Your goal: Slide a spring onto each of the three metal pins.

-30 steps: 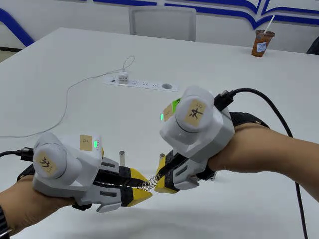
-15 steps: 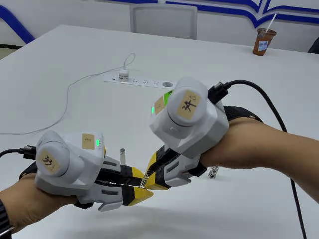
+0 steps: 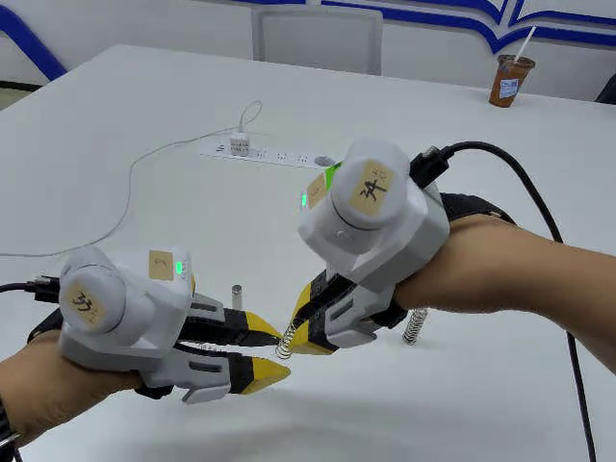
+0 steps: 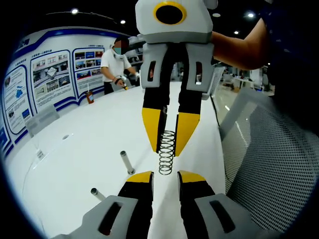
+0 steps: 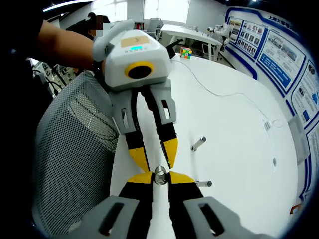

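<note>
1. Right hand-held gripper (image 5: 160, 177): black jaws with yellow wedge tips, pinched shut on one end of a thin coiled wire spring (image 4: 167, 152). The rest of the coil sticks out bare past the tips, silvery and evenly wound.
2. Left hand-held gripper (image 4: 165, 175): same black-and-yellow build under a rounded white shell. Its jaws are parted, with nothing clamped between them. It faces my right one nose to nose.
3. The spring's free end hangs just in front of the gap in my left jaws. Whether it touches a tip, I cannot tell.
4. Both are held low over the surface (image 3: 144, 115), which is smooth, matte and white.
5. Pins, left gripper view: two short round metal cylinders, dull grey with flat tops. The near pin (image 4: 97, 194) and the far pin (image 4: 127, 162) both stand on the surface to the left of my jaws. Neither has a coil on it.
6. Head view: one pin stands upright just behind my left jaws.
7. A second spring (image 3: 415, 325), the same fine coil, rests on the surface just beside the right hand-held gripper, apart from the pins.
8. Farther back lies a flat white power strip (image 3: 274, 159). A clear plastic cup (image 3: 507, 82) of brown drink with a straw stands near the far edge.
9. A grey mesh chair back (image 4: 269, 159) stands beside the surface.
</note>
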The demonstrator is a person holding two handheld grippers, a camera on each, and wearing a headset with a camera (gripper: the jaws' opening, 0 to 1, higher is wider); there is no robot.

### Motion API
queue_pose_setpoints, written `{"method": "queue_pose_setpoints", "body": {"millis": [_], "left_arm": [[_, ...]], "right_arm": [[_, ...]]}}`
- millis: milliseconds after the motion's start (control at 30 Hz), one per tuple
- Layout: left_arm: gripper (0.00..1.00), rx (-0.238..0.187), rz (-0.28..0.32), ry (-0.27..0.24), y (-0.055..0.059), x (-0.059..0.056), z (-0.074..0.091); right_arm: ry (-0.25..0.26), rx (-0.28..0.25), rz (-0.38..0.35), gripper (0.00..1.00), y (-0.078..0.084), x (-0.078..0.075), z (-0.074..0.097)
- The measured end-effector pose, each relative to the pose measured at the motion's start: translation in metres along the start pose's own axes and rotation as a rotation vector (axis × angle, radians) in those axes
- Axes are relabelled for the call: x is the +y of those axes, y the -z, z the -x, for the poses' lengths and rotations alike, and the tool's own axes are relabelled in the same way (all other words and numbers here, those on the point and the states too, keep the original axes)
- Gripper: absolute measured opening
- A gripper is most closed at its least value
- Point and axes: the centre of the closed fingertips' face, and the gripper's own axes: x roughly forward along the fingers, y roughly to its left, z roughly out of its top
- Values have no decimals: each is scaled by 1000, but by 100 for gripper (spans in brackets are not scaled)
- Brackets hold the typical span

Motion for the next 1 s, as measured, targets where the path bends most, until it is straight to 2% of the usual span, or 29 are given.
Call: {"method": "queue_pose_setpoints", "body": {"millis": [300, 633, 1000], "left_arm": [[25, -20, 39, -49, 3, 8, 13], [30, -53, 97, -128, 8, 19, 35], [32, -66, 138, -194, 16, 30, 51]], "right_arm": [[12, 19, -21, 12, 9, -5, 4], [33, 30, -58, 12, 21, -15, 10], [62, 46, -68, 12, 26, -37, 23]]}}
